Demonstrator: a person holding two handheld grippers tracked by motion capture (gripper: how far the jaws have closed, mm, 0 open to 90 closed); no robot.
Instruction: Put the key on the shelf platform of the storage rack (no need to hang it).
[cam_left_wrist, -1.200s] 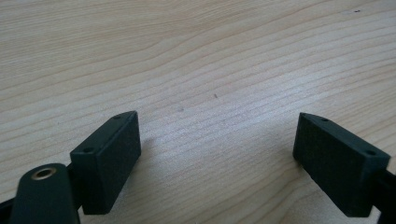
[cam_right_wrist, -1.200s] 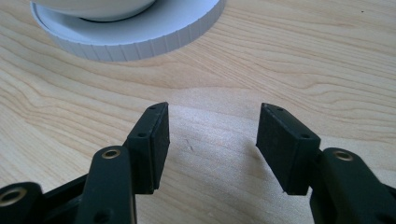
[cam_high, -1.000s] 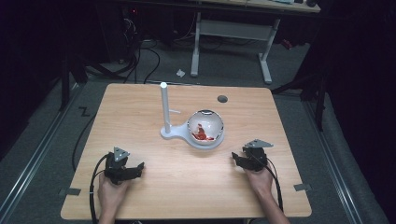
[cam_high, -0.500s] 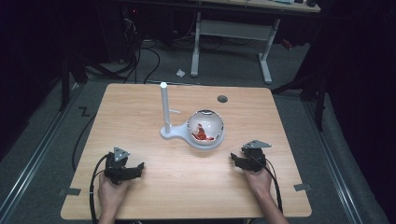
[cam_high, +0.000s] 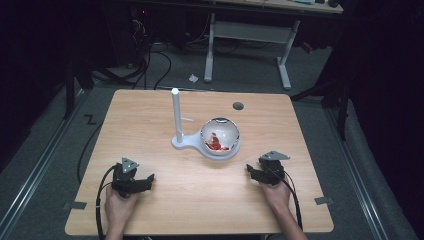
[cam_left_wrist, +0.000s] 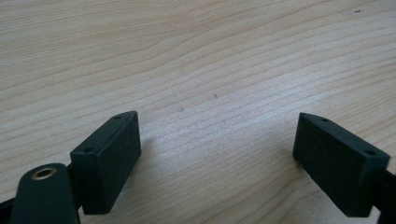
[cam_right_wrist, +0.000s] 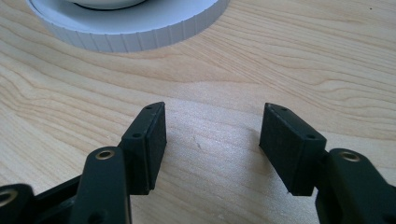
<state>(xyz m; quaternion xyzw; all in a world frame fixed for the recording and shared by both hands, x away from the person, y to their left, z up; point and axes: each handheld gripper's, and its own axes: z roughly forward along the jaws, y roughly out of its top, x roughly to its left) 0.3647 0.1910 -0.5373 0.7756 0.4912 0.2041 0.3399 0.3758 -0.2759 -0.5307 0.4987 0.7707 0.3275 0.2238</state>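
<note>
The right gripper (cam_high: 257, 172), lower right in the high view, has just been opening, nothing between its jaws; the left gripper (cam_high: 142, 181), lower left, is held wide and empty. At frame centre the glass globe (cam_high: 220, 136) on its white stand (cam_high: 181, 142) is judged fragile and slippery, best taken by the ribbed base (cam_right_wrist: 140, 35).

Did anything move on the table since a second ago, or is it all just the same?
Almost nothing moved. The right gripper has just been opening its jaws a little wider, with only bare table between them; it holds nothing. The left gripper rests open on the wood, as before. Both hands kept their places, and the glass bowl sits on its white stand with the post upright, unchanged.
</note>
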